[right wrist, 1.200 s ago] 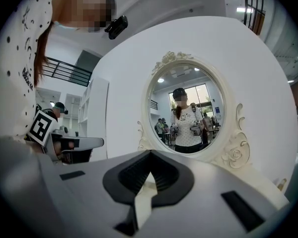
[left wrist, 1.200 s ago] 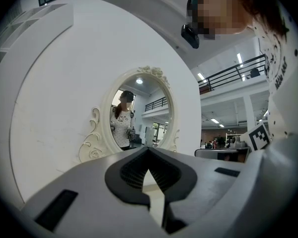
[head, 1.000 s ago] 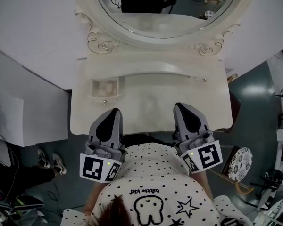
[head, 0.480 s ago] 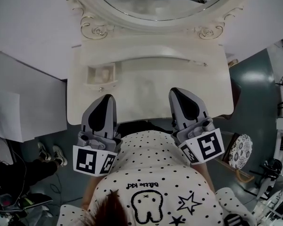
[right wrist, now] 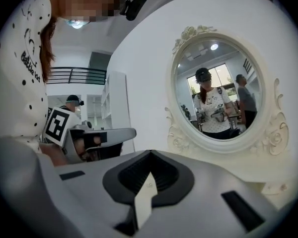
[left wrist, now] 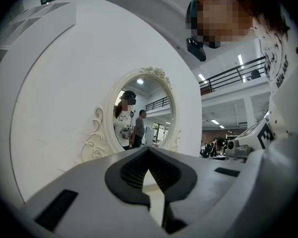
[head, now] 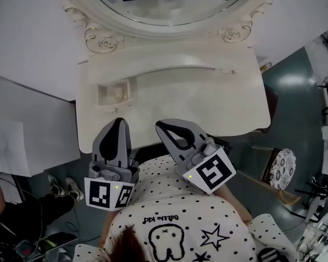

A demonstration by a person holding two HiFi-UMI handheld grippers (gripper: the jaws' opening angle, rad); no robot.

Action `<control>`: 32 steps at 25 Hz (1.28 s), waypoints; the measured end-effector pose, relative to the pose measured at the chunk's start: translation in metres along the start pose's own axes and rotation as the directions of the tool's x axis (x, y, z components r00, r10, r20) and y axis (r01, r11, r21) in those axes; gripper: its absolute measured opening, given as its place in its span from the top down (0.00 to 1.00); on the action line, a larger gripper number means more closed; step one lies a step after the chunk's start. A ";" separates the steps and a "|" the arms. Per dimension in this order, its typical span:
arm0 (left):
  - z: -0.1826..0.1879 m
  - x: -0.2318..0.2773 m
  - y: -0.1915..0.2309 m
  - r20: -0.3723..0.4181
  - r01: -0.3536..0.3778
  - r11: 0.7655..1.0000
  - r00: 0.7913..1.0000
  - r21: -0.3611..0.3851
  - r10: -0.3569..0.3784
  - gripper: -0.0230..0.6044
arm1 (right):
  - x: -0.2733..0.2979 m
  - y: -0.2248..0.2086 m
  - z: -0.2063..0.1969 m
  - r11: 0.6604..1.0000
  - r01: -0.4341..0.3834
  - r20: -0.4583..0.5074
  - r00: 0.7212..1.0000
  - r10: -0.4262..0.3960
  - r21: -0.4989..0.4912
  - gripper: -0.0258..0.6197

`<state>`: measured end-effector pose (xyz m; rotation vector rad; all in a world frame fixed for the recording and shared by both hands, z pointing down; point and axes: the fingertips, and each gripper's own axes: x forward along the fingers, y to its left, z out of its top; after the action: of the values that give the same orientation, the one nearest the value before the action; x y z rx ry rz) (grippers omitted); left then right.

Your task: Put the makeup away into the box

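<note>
1. looked down on a white dressing table [head: 218,102] with an oval mirror [head: 169,4] in a scrolled frame at its back.
2. found the box [head: 116,93], a small open drawer-like compartment, on the table's left side, just in front of the frame's left scroll.
3. could not tell what lay inside it, only something pale.
4. held the left gripper [head: 119,121] over the table's near edge, near the box but apart from it, pointing towards the mirror.
5. kept its jaws pressed together, tips meeting, with nothing between them.
6. held the right gripper [head: 161,125] just beside the left one, slanted leftward so that the two tips stood near each other.
7. kept those jaws together as well, with nothing between them.
8. could not tell whether either gripper touched the tabletop.
9. wore a white shirt [head: 180,217] with black dots and a printed tooth and stars, filling the bottom of the head view.
10. passed over a round patterned stool [head: 281,168] on the grey-green floor right of the table, and a pair of shoes [head: 63,187] on the floor at the left.
11. caught in the mirror, from the right gripper view, a person in a printed shirt holding grippers, with another person behind.
</note>
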<state>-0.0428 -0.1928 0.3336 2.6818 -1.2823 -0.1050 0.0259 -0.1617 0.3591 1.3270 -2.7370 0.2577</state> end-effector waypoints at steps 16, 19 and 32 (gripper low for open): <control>0.002 -0.002 0.012 0.006 0.001 1.000 1.000 -0.003 -0.001 0.97 | 0.018 0.020 -0.011 0.997 -0.068 -0.066 0.996 0.066 -0.030 0.95; 0.003 -0.002 0.013 0.011 0.004 1.000 1.000 -0.002 -0.004 0.97 | 0.020 0.020 -0.009 0.997 -0.063 -0.062 0.996 0.060 -0.036 0.95; 0.005 -0.002 0.015 0.023 0.007 1.000 1.000 -0.003 -0.007 0.97 | 0.020 0.014 -0.003 0.998 -0.029 -0.043 0.999 0.026 -0.058 0.95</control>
<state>-0.0567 -0.2010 0.3313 2.6902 -1.2791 -0.1388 0.0025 -0.1679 0.3637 1.2555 -2.7074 0.2035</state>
